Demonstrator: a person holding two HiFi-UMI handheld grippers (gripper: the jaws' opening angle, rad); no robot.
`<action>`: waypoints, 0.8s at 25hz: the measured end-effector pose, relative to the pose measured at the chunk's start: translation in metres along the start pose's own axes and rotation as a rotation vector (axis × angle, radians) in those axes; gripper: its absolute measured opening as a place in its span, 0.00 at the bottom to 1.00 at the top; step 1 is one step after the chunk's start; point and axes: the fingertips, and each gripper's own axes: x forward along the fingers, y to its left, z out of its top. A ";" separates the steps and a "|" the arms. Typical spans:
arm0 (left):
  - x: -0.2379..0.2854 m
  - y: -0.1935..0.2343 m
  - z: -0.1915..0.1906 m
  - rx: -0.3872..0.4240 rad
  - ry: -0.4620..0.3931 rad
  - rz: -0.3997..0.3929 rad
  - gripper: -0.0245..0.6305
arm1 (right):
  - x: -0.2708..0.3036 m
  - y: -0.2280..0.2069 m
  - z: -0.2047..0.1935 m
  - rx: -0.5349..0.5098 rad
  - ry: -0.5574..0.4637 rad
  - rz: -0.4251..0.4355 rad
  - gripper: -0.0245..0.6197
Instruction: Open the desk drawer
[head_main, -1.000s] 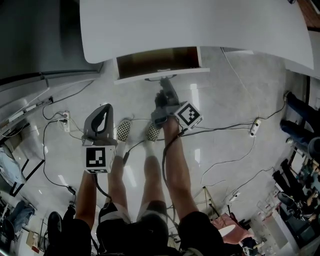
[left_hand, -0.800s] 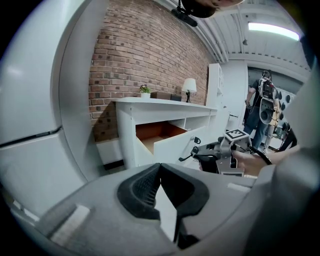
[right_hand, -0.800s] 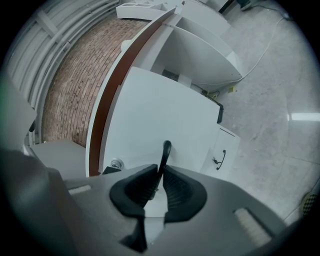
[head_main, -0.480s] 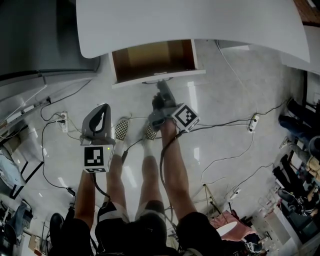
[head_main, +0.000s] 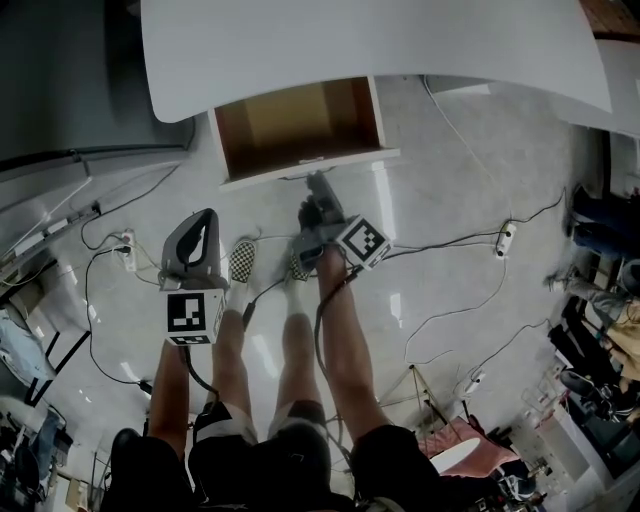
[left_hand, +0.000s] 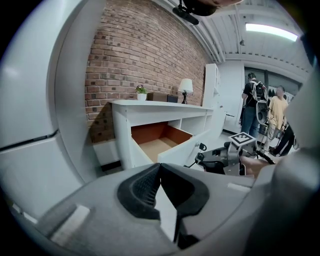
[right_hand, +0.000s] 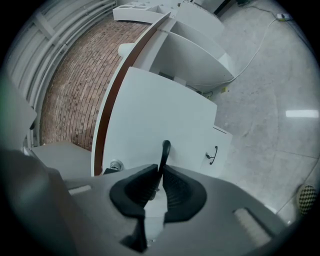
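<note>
A white desk (head_main: 370, 45) has its drawer (head_main: 262, 118) pulled out, showing a bare brown wooden inside. My right gripper (head_main: 316, 186) is shut on the thin dark drawer handle (right_hand: 165, 149) at the middle of the white drawer front (head_main: 340, 160); in the right gripper view both pads pinch the handle. My left gripper (head_main: 204, 218) hangs off to the left above the floor, apart from the drawer, jaws shut with nothing between them. In the left gripper view the open drawer (left_hand: 159, 146) is ahead, with the right gripper (left_hand: 212, 161) at its front.
Cables and power strips (head_main: 128, 243) lie on the glossy floor (head_main: 450, 200). The person's legs and shoes (head_main: 245, 260) stand just before the drawer. A round lock (right_hand: 116, 165) and a second small handle (right_hand: 212, 155) sit on the desk's fronts. People (left_hand: 252, 100) stand far off.
The drawer has slid further out from under the desk, with the right gripper drawing back toward me on the handle. The left gripper has stayed where it was.
</note>
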 end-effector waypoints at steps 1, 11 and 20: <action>0.000 0.000 0.001 0.000 0.001 -0.001 0.05 | -0.001 -0.002 0.000 0.006 0.000 -0.016 0.09; 0.004 -0.002 0.006 0.006 -0.005 -0.015 0.05 | -0.029 -0.010 -0.014 0.002 0.017 0.006 0.09; 0.004 -0.015 0.005 0.030 0.002 -0.037 0.05 | -0.071 -0.019 -0.022 0.034 -0.032 0.058 0.08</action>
